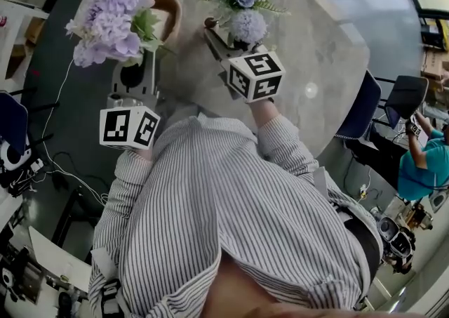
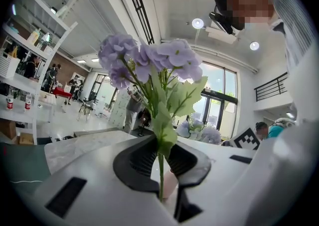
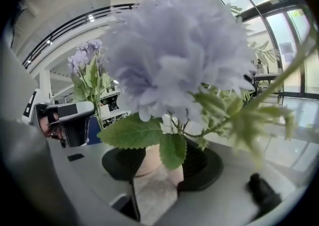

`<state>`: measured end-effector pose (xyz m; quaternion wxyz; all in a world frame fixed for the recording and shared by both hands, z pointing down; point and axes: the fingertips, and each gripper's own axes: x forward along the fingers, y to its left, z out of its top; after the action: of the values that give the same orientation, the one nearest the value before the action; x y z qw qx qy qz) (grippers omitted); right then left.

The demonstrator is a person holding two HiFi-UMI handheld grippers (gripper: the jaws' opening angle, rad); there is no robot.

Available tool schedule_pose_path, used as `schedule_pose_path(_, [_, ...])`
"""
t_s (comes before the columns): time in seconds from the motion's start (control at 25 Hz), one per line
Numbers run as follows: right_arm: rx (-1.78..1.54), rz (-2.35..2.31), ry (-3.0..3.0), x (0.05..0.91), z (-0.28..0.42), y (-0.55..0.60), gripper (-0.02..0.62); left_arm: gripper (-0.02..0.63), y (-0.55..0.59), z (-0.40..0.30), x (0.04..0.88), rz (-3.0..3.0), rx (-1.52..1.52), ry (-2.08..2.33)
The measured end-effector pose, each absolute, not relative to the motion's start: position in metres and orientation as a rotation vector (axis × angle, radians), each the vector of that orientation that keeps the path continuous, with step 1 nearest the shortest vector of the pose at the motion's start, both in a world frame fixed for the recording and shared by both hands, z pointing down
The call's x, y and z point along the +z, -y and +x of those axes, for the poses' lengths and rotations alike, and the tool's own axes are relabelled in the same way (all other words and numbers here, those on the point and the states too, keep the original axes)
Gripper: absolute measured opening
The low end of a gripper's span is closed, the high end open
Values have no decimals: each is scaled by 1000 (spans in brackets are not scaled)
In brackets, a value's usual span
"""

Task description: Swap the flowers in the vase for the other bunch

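Note:
My left gripper [image 1: 135, 72] is shut on the thin green stem [image 2: 160, 170] of a purple hydrangea bunch [image 1: 112, 18], held upright off the table's left edge. A second bunch of blue and pale lilac flowers [image 1: 242, 4] stands in a pinkish vase [image 3: 149, 160] on the marble table [image 1: 330, 43]. My right gripper [image 1: 226, 41] reaches in at the foot of that bunch. Its jaws stand wide on either side of the vase, and I see no squeeze on it. In the head view the blooms hide the vase.
A tan curved chair back [image 1: 168, 11] rises between the two bunches at the table's edge. A small dark object [image 3: 261, 195] lies on the table right of the vase. A blue chair [image 1: 361, 109] and a seated person in teal [image 1: 421, 162] are to the right.

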<state>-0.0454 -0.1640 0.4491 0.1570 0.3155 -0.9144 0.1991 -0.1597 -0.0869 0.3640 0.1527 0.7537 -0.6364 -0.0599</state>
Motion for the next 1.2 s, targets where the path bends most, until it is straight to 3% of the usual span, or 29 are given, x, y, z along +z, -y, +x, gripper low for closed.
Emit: schedule_pose_path(1.2, [595, 789, 2679, 416, -31, 109, 192, 51, 83, -143, 371, 2219, -164, 1664])
